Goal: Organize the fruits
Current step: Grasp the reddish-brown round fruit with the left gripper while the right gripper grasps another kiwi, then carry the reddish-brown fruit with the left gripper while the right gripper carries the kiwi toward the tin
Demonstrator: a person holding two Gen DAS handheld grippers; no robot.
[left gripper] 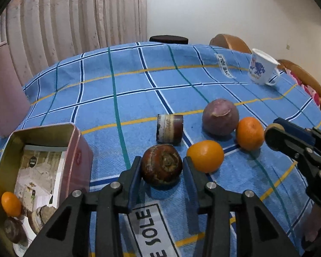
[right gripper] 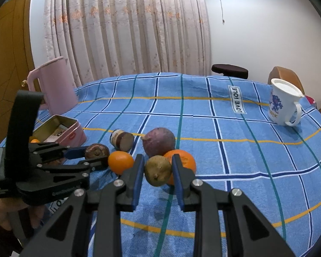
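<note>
Brown round fruit [left gripper: 161, 165] is flanked by left claw [left gripper: 161, 167], not clearly pinched; firm, slick skin, best gripped mid-girth; right claw [right gripper: 158, 169] clamped on potato-like piece [right gripper: 157, 170]

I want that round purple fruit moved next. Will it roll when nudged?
Probably: the purple fruit looks nearly spherical and sits on a flat cloth. The orange close beside it could block it one way. Its skin looks dull, so likely not slippery.

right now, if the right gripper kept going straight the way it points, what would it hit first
The right gripper is shut on a small brownish fruit. Straight ahead, that fruit would likely meet the orange just behind it first; depth is hard to judge.
</note>
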